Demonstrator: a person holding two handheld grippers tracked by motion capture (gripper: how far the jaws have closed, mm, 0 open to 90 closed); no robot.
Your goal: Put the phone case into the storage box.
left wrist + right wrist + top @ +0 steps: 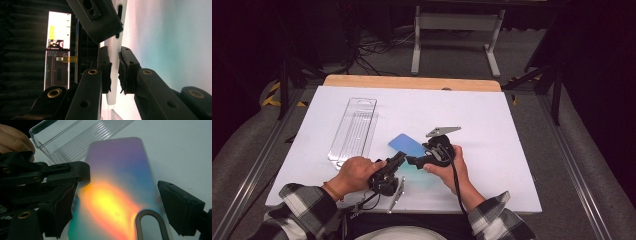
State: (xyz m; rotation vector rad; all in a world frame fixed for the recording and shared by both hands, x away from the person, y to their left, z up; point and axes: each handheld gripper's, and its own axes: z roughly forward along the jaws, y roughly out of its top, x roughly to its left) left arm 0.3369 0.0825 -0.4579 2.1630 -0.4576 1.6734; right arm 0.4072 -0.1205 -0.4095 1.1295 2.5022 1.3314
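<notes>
Centrally, one iridescent phone case (408,145) is held just above the white surface (492,130) by two grippers: left gripper (401,158) clamps its edge, right gripper (412,161) spans its width. One clear tray (354,131) lies nearby.

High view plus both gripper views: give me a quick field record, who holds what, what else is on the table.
held item: iridescent plastic phone case, lifted off the table at the near end
left gripper: shut on the case's thin edge
right gripper: jaws across the case's width, apparently clamped
other item: clear ribbed plastic tray, left of the case, untouched
surface: white table top
</notes>
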